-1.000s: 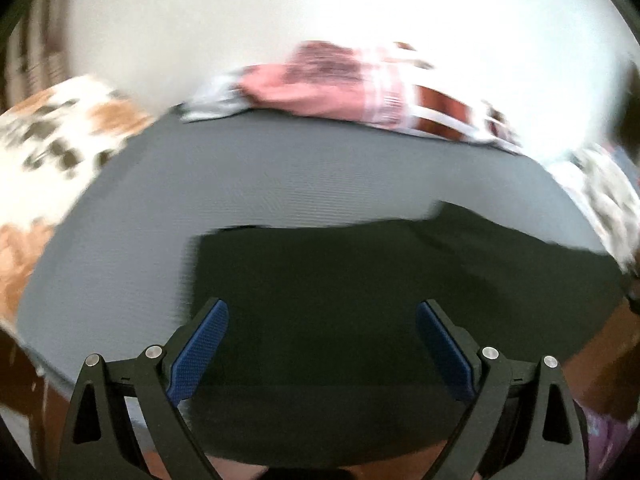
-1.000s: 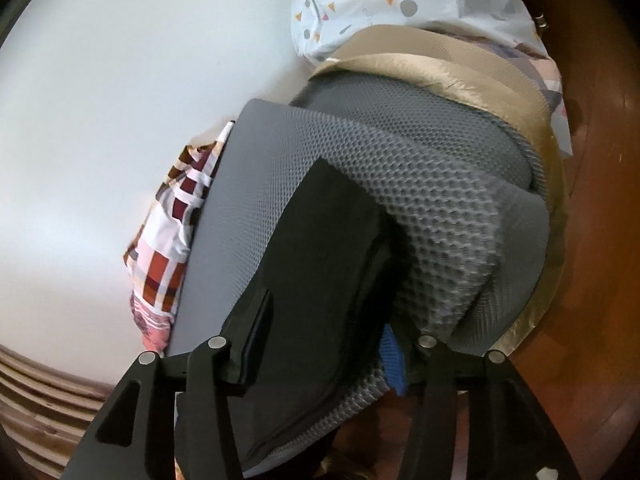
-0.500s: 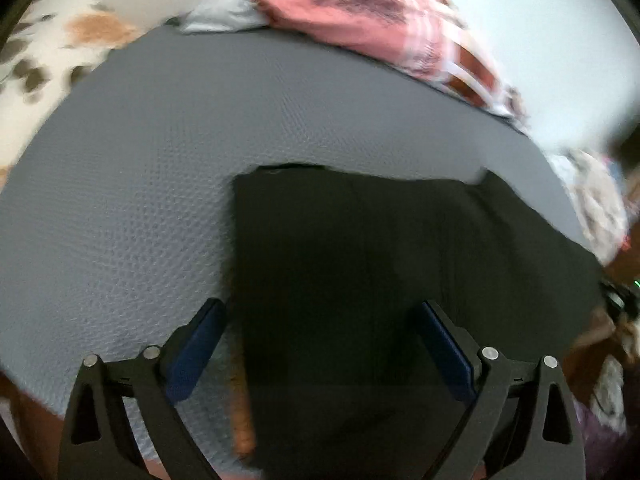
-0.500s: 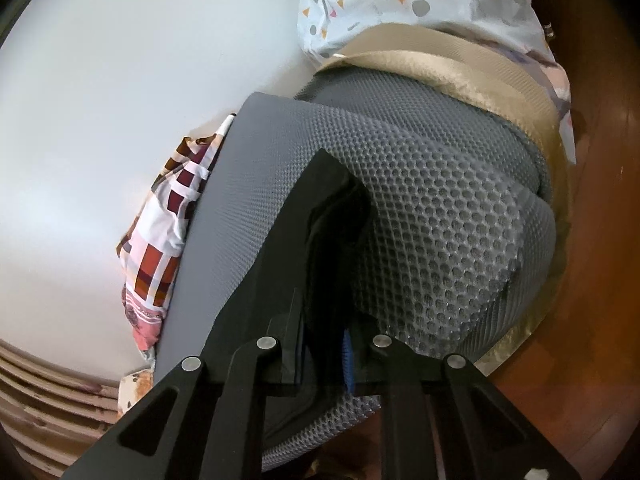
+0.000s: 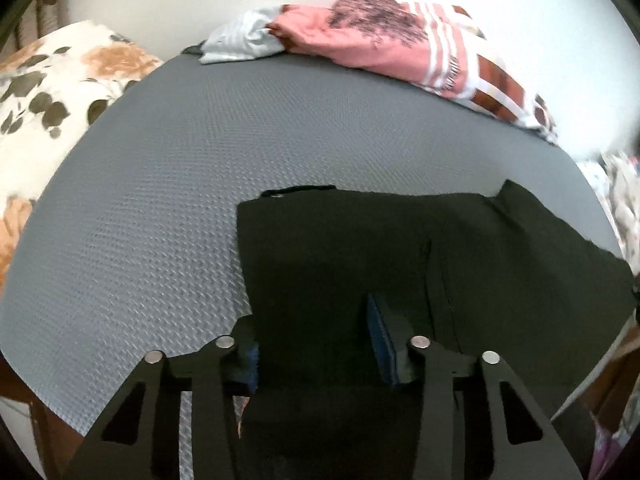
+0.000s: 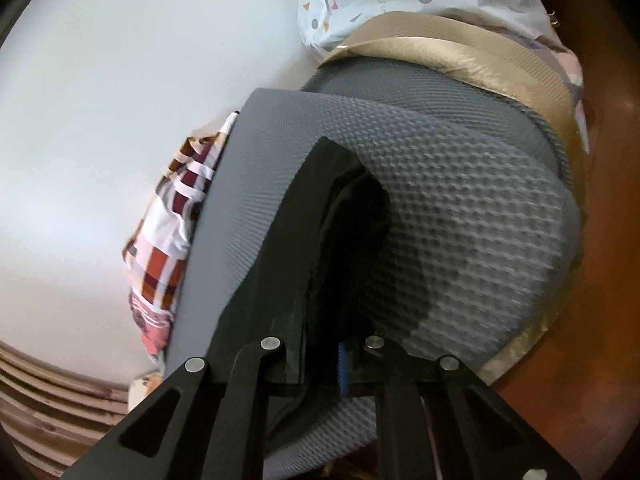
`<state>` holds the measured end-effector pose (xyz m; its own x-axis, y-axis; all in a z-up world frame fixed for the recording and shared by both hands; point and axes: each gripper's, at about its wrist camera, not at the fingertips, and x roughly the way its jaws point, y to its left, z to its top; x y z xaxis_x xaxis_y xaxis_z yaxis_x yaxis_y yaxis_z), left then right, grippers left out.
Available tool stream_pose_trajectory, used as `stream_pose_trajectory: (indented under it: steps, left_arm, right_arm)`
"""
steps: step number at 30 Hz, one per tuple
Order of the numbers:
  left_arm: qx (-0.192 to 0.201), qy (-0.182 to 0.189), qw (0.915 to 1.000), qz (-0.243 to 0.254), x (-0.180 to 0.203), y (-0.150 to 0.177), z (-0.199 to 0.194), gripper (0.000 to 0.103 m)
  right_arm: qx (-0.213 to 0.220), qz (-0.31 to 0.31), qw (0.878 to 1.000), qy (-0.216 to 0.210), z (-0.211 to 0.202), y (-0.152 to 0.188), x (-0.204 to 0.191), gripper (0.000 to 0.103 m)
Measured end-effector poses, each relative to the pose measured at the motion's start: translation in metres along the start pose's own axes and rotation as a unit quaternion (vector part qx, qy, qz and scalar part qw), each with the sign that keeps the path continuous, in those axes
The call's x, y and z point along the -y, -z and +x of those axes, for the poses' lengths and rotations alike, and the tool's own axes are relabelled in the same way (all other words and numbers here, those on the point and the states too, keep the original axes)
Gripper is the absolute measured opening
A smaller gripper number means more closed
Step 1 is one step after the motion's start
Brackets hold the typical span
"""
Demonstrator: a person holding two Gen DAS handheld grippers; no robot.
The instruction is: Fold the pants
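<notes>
The grey mesh pad (image 5: 248, 152) served as the folding surface, with the black pants (image 5: 400, 248) spread flat along its near edge, within easy reach. The left gripper (image 5: 316, 344) was closing around the near hem, apparently to lift it for a fold. The right gripper (image 6: 320, 356), nearly shut and closing, pinched the pants' other end.

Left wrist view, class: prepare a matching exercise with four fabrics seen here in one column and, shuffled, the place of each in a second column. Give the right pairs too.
Things
1. black pants
2. pink striped cloth
3. floral cloth
4. grey mat

Places
A. far edge of the mat, against the white wall
B. off the mat's left side
C. near edge of the mat, between the gripper's fingers
D. spread under the pants

Pairs: 1-C, 2-A, 3-B, 4-D
</notes>
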<state>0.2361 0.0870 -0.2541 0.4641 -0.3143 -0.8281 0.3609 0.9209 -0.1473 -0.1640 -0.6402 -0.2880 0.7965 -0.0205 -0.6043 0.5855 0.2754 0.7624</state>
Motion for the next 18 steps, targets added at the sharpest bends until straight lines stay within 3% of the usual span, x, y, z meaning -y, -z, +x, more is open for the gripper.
stream_pose_trajectory:
  steps: [4,7,12,15,17,18]
  left_arm:
    - [0.007,-0.033,0.9994,0.007,-0.006,-0.015,0.001,0.037]
    - [0.022,-0.04,0.9988,-0.018,-0.023,-0.021,-0.004,0.034]
    - [0.032,-0.09,0.9941,0.051,-0.001,-0.007,-0.01,0.034]
    - [0.045,-0.108,0.9922,0.044,0.0,-0.005,-0.026,0.034]
    - [0.074,-0.094,0.9923,0.03,0.003,-0.005,-0.046,0.042]
    - [0.084,-0.087,0.9923,0.025,0.004,-0.005,-0.053,0.06]
  right_arm:
    - [-0.003,-0.003,1.0,-0.02,0.017,-0.001,-0.015,0.011]
    - [-0.006,-0.009,1.0,-0.027,0.028,-0.003,-0.023,0.011]
    - [-0.011,0.003,0.999,-0.032,0.033,0.0,-0.008,0.008]
    - [-0.016,0.003,0.999,-0.04,0.032,-0.002,-0.008,0.013]
    - [-0.02,0.005,0.999,-0.037,0.034,-0.004,-0.011,0.016]
    - [-0.022,0.01,0.999,-0.035,0.036,-0.005,-0.012,0.017]
